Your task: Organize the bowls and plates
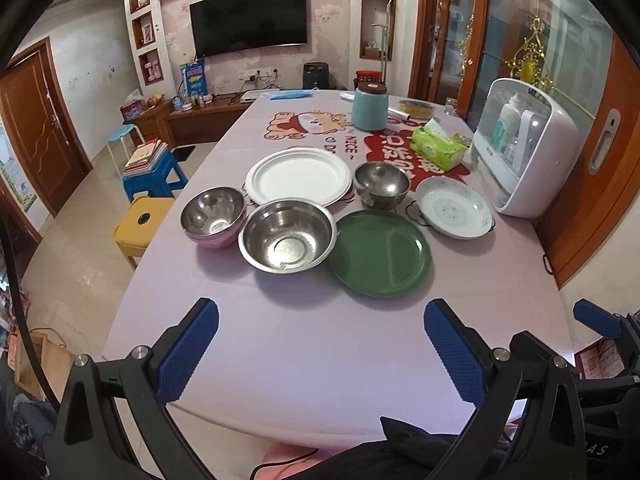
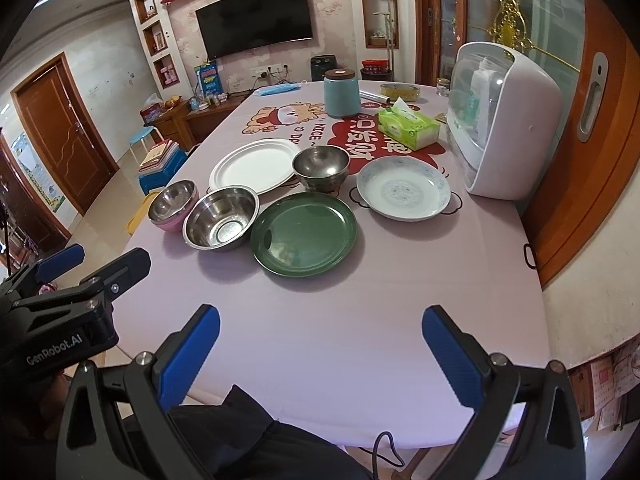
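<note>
On the pink table (image 1: 304, 340) lie a white plate (image 1: 298, 176), a green plate (image 1: 380, 254), a blue-patterned white dish (image 1: 454, 208), a large steel bowl (image 1: 286, 236), a pink-sided steel bowl (image 1: 214, 216) and a small steel bowl (image 1: 382, 184). The right wrist view shows them too: white plate (image 2: 254, 170), green plate (image 2: 304, 234), patterned dish (image 2: 404, 188), large bowl (image 2: 220, 218), pink bowl (image 2: 174, 202), small bowl (image 2: 320, 168). My left gripper (image 1: 320, 312) and right gripper (image 2: 320, 320) are both open and empty, above the table's near edge, short of the dishes.
A white dish cabinet (image 1: 524, 148) stands at the table's right edge. A green tissue box (image 1: 438, 148), a teal canister (image 1: 370, 106) and a tin sit behind the dishes. Coloured stools (image 1: 154, 178) stand left of the table. The left gripper shows at the left of the right wrist view (image 2: 60, 280).
</note>
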Motion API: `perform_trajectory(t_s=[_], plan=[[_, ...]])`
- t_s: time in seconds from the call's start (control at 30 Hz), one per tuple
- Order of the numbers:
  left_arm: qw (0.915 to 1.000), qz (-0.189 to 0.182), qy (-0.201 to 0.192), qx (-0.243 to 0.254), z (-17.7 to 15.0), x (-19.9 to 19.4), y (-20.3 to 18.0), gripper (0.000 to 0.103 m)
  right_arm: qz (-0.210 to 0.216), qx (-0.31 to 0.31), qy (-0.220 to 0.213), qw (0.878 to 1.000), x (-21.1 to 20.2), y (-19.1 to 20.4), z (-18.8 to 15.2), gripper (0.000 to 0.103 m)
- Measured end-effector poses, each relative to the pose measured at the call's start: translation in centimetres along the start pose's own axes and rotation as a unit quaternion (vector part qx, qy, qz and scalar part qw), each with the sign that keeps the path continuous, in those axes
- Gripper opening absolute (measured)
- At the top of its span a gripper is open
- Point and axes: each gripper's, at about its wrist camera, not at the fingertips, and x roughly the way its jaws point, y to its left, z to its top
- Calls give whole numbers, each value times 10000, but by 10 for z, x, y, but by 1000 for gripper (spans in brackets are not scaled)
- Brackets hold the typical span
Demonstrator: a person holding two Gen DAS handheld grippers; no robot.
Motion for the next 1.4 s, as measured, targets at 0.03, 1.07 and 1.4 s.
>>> perform_trajectory(t_s=[0.03,1.07,1.4], plan=[[10000,32,29,5,-1,0,0,102,7,-6,-2,10000,0,1,0,102],[9970,-165,715,224,41,53,62,102,129,772,39,9969,52,25,49,102],[9971,-310,637,267,92,76,116,102,254,1404,-219,9895,73,46,78,102]])
